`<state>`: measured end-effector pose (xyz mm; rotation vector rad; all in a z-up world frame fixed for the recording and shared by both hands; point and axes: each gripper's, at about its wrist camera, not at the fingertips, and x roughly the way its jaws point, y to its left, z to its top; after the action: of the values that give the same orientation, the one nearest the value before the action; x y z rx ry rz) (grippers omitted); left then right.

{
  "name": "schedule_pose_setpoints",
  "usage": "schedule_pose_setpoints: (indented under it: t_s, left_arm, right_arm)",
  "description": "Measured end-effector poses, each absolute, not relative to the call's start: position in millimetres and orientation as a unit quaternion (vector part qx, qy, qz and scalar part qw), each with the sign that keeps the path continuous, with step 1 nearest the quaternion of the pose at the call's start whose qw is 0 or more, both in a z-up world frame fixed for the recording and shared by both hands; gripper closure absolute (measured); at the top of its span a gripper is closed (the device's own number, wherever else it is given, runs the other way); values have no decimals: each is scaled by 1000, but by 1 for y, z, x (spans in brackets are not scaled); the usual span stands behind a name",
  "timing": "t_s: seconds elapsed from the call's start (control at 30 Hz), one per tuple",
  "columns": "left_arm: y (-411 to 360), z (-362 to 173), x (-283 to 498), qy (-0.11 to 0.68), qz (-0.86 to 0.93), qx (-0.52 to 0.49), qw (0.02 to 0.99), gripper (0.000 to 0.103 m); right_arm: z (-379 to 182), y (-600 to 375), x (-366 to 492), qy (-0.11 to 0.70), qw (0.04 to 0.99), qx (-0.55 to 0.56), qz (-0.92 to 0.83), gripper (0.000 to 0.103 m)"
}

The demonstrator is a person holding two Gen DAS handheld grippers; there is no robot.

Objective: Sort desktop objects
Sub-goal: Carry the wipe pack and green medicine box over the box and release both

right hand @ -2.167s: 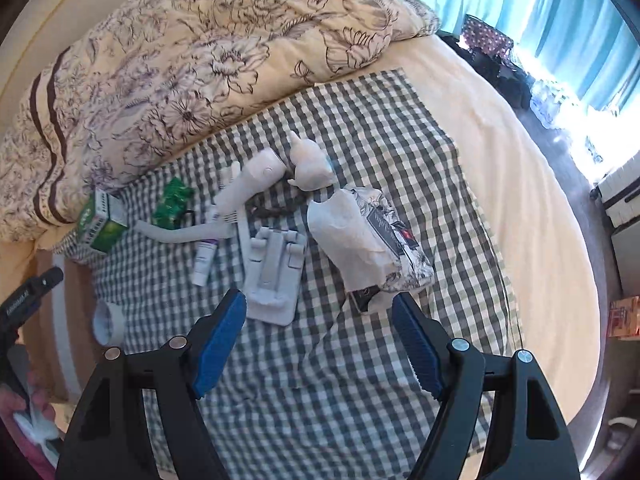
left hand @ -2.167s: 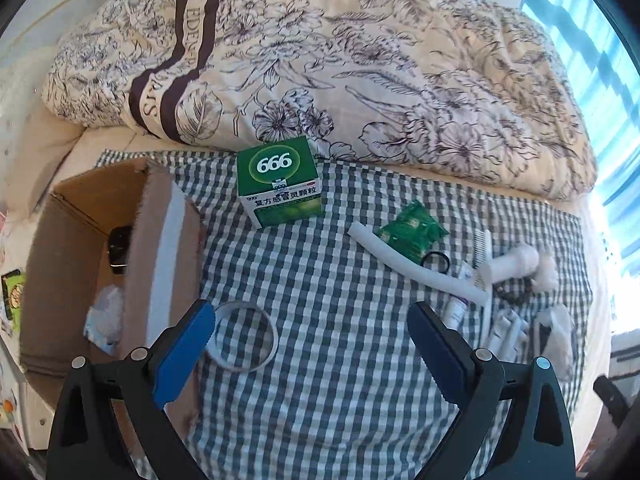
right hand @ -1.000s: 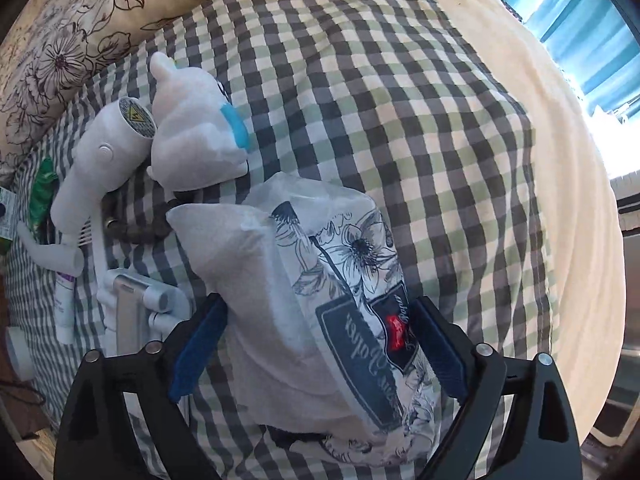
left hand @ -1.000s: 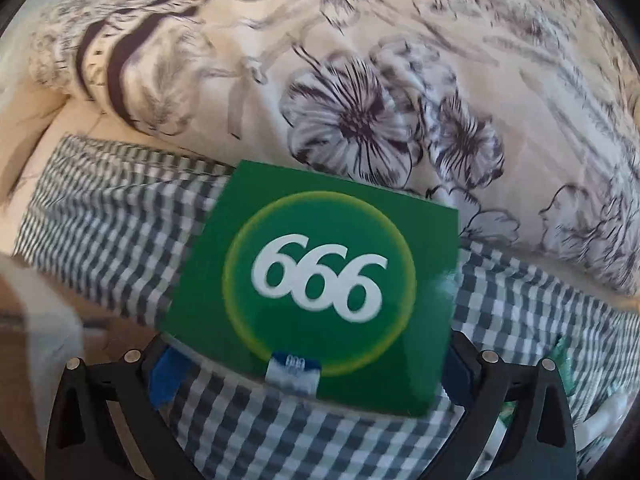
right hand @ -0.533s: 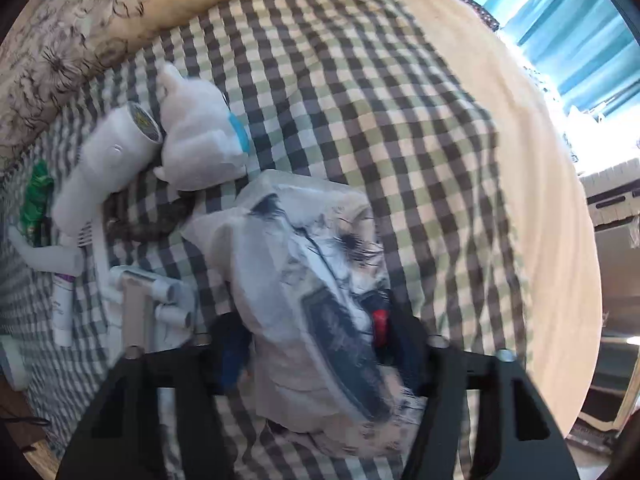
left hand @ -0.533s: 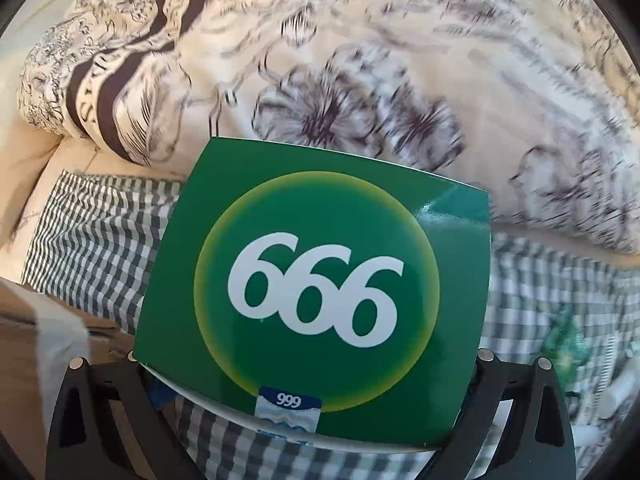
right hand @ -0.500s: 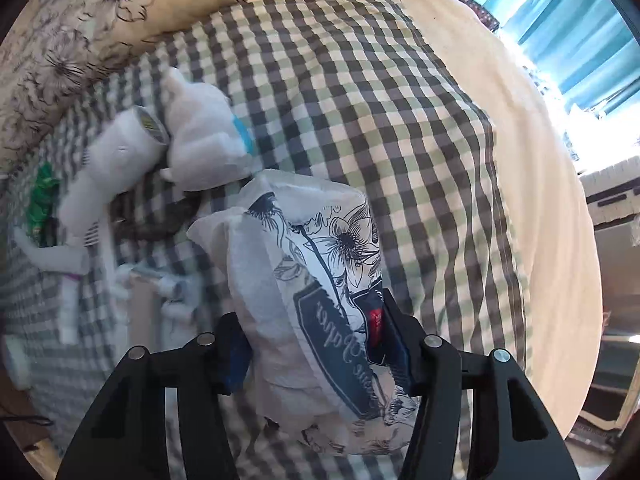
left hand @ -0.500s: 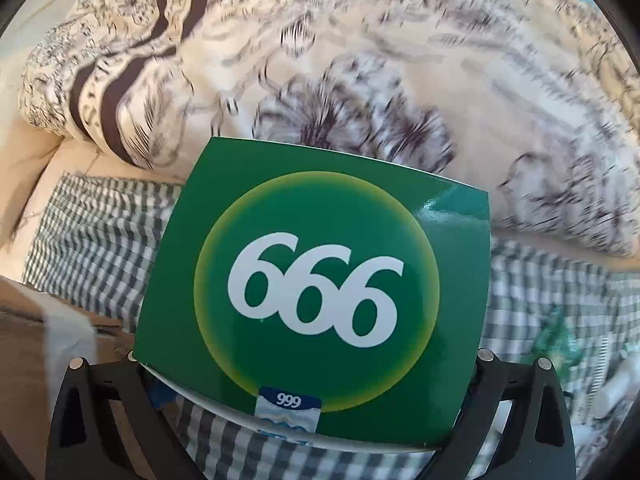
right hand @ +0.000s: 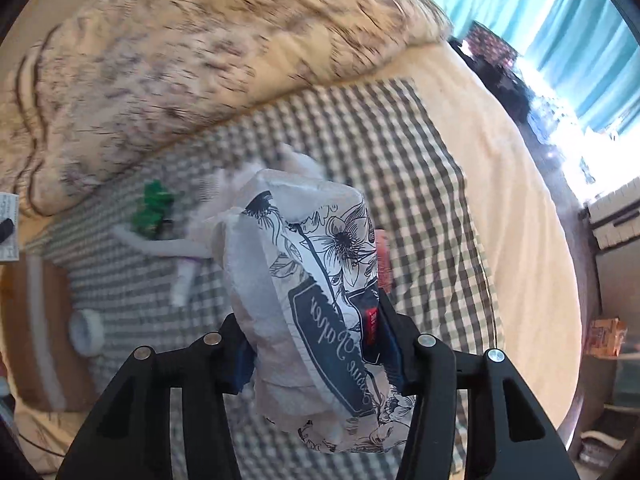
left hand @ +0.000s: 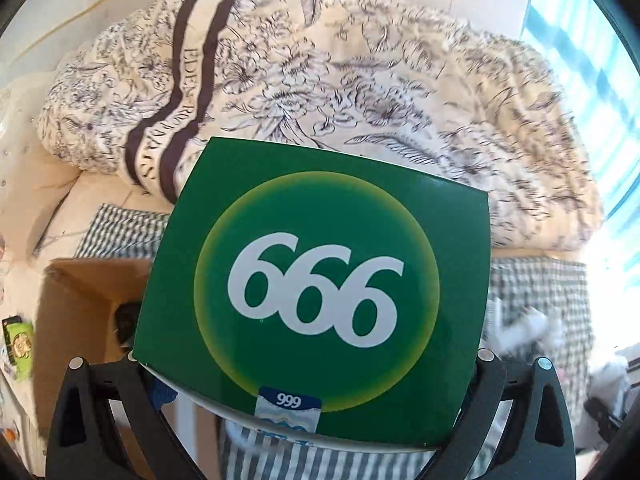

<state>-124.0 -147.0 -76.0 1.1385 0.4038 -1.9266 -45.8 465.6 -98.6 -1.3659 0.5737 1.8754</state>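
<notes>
Left tool (left hand: 316, 376): closed on a green box (left hand: 320, 292), which is held clear of the bed and fills the middle of the left wrist view. A white "666" in a yellow-edged circle is printed on the facing side, with a small "999" mark at 6 o'clock.

Cardboard box (left hand: 76, 312): seen at 9 o'clock of the green box, open at the top; dark contents are glimpsed inside but cannot be identified.

Quilt (left hand: 360, 80): cream, printed with dark flowers and two dark stripes, heaped along the 12 o'clock side of the bed.

Checked cloth (right hand: 400, 128): spread over the bed, with the loose items lying on it.

Right tool (right hand: 316, 354): clamped on a tissue pack (right hand: 316, 280), white wrapper with black flowers and a navy label. The pack is raised above the cloth.

Items on the cloth, blurred in the right wrist view: a green packet (right hand: 154, 210) at 10 o'clock of the tissue pack; a white tube (right hand: 184, 276) at 9 o'clock; a roll of tape (right hand: 86, 330) at 8 o'clock, beside the cardboard box edge. Other white objects behind the pack are too blurred to name.

Curtain (right hand: 552, 12): blue, at 1 o'clock.
</notes>
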Motion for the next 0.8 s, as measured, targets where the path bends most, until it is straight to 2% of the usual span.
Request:
schedule_pose_setpoints:
  t_s: [0.27,0.47,0.6,0.8]
  left_arm:
    - [-137,-6,-22,134,-774,437,438,3]
    - [-165,12,61,139,-770,434,446,3]
    - [-188,2,101,136,-767,450,437,3]
    - [-219,-47,134,140,-756,483,418,3]
  right_arm:
    - [-48,361,-94,206,273,-503,794,52]
    - [-37,235,-163,186,183,-495,829,52]
    - [-60,159,-203,174,141,-510,831,51]
    - [-121,88,-236,169,114,-555,806,52]
